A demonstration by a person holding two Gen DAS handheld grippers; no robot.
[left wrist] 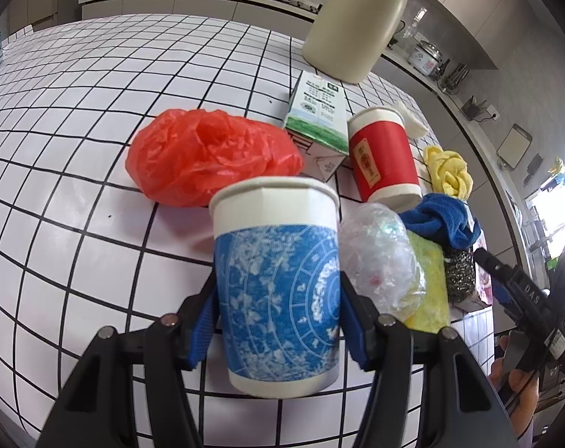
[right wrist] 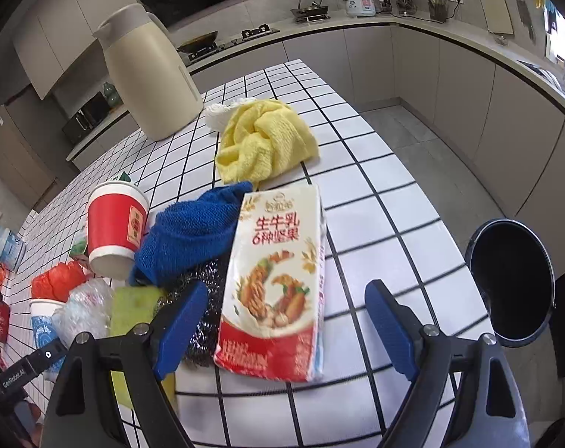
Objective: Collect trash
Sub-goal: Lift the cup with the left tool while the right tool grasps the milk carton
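A: With the blue paper cup (left wrist: pixel 278 291) as the landmark, what sits where?

B: Cup upright, held in the left gripper (left wrist: pixel 278 326), jaws clamped on its lower wall from both sides. Base seems clear of the tabletop (left wrist: pixel 77 119); can't be certain. Inside of the cup not visible.

A: Around it?

B: Crumpled clear plastic (left wrist: pixel 379 261) touching the cup's right side. Red plastic bag (left wrist: pixel 211 153) just behind-left of the cup. Red paper cup (left wrist: pixel 385 156) behind-right, upright, interior hidden. Green-and-white carton (left wrist: pixel 320 112) behind the cup, lying against the red bag. Beige thermos jug (left wrist: pixel 353 22) far behind. Right of the plastic: yellow-green sponge (left wrist: pixel 430 291), dark steel scourer (left wrist: pixel 459 272), blue cloth (left wrist: pixel 441 220), yellow cloth (left wrist: pixel 448 171).

A: Right side?

B: Right gripper (right wrist: pixel 282 321) levelled low over the tabletop edge, jaws wide apart, gripping nothing. Red-and-white milk carton (right wrist: pixel 278 280) lies flat between the fingers, well to the right of the blue cup; no contact seen. Black bin (right wrist: pixel 514 280) stands on the floor beyond the tabletop, farthest right of the cup; inside dark, contents can't be made out.
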